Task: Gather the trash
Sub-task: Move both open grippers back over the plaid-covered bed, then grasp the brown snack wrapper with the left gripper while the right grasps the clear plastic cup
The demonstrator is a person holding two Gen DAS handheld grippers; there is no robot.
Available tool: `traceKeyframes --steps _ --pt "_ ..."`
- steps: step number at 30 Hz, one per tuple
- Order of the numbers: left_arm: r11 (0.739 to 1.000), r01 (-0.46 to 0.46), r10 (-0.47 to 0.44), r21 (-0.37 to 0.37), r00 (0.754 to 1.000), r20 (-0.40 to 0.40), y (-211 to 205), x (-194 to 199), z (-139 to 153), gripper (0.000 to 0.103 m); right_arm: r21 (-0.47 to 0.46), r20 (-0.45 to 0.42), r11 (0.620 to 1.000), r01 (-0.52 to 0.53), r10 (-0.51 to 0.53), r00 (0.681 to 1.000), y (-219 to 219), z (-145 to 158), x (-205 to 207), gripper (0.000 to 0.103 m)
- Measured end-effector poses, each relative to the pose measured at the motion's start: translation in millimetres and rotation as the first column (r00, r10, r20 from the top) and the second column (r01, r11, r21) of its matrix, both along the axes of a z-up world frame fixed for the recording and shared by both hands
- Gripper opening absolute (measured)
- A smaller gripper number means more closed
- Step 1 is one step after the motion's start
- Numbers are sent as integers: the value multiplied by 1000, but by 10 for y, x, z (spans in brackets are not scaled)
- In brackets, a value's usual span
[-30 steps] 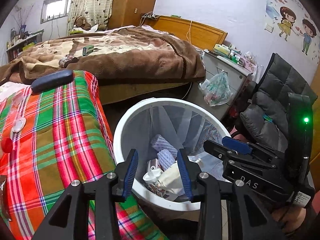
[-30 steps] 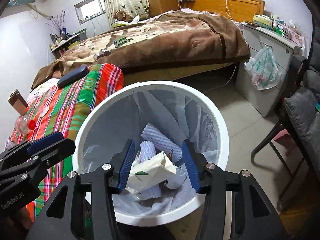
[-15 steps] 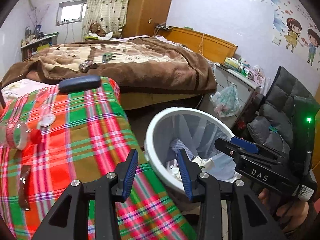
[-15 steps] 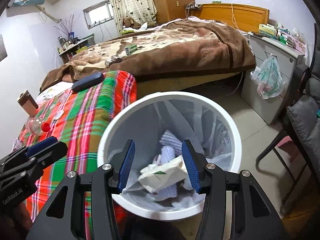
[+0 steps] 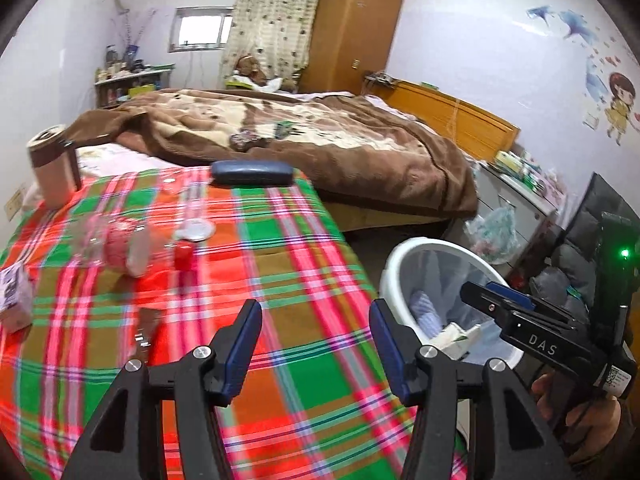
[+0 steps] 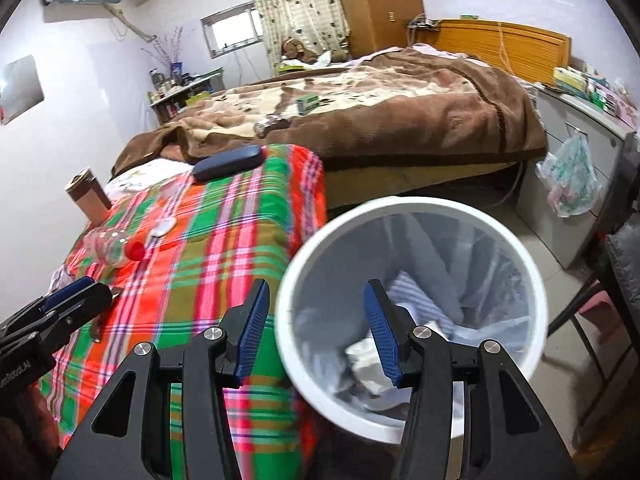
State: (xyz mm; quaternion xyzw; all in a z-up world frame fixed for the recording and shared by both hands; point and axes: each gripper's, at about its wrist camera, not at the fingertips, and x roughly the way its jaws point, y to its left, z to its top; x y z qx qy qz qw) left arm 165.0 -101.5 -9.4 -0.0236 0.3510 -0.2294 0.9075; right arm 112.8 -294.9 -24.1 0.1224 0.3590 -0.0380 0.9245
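**Both pairs of fingers spread and empty over table and bin**

Fingers of the left gripper (image 5: 315, 346) are standing wide apart with nothing between them, hovering over the plaid-covered table (image 5: 280, 264). The right gripper (image 6: 316, 330) is likewise spread wide and gripping nothing, its left finger hanging over the table edge and its right finger over the mouth of the white trash bin (image 6: 516, 248).

Behind the table a bed (image 5: 320, 140) under a brown blanket is filling the middle of the room, with a wooden wardrobe (image 5: 352, 28) and a curtained window beyond it. A grey cabinet (image 6: 576, 152) is standing at the bedside with a plastic bag (image 6: 568, 180) hanging off it.

The bin is sitting on the floor just beside the table's right edge, lined with a bag and holding crumpled white paper and ribbed foam wrap.

On the table, trash is lying well ahead of the left gripper: a clear plastic bottle (image 5: 116, 242) on its side with a red cap (image 5: 183, 252), a round white lid (image 5: 195, 229) near it, and a small carton (image 5: 14, 298) at the left edge. A brown-lidded cup (image 5: 52, 168) is standing upright at the far left corner, and a dark blue case (image 5: 251, 172) is lying at the far edge.
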Motion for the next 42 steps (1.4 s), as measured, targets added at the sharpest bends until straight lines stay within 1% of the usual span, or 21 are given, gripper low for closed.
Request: traceKeyframes --steps 4,6,12,17,20,24,30,33,34,38,42 --pt "999 -46 46 0 999 -4 242 18 -19 55 1 2 999 -42 42 999 159 3 60 53" --pt "998 -66 66 -1 998 -6 363 26 -29 55 1 5 998 -58 58 998 225 8 73 57" --pt "991 -133 133 -8 991 -7 713 39 -47 55 30 37 992 -119 118 992 376 35 92 57" --pt "982 -186 186 5 982 -23 958 85 -101 55 29 30 987 -155 154 988 508 18 158 57" --pt "979 -203 203 9 979 -33 1063 98 -137 55 29 19 985 -170 170 985 574 -6 182 57" --pt "978 -204 206 35 977 -47 1117 122 -220 55 27 11 981 -194 194 981 679 -29 239 57" --pt "979 -198 203 57 975 -96 1137 237 -396 55 26 -7 976 -217 217 976 796 -64 359 57" --pt "982 -173 180 74 978 -102 1090 286 -455 55 25 -10 973 -229 229 973 849 -62 427 57" --pt "984 -160 168 82 979 -115 1064 321 -491 55 23 -11 972 -234 234 972 867 -60 455 57" --pt "986 -142 154 92 976 -153 1024 435 -619 55 38 -18 967 -253 254 967 945 -63 612 57" --pt "985 -147 161 93 974 -157 1038 489 -662 55 41 -30 960 -278 279 960 1037 -80 774 57"
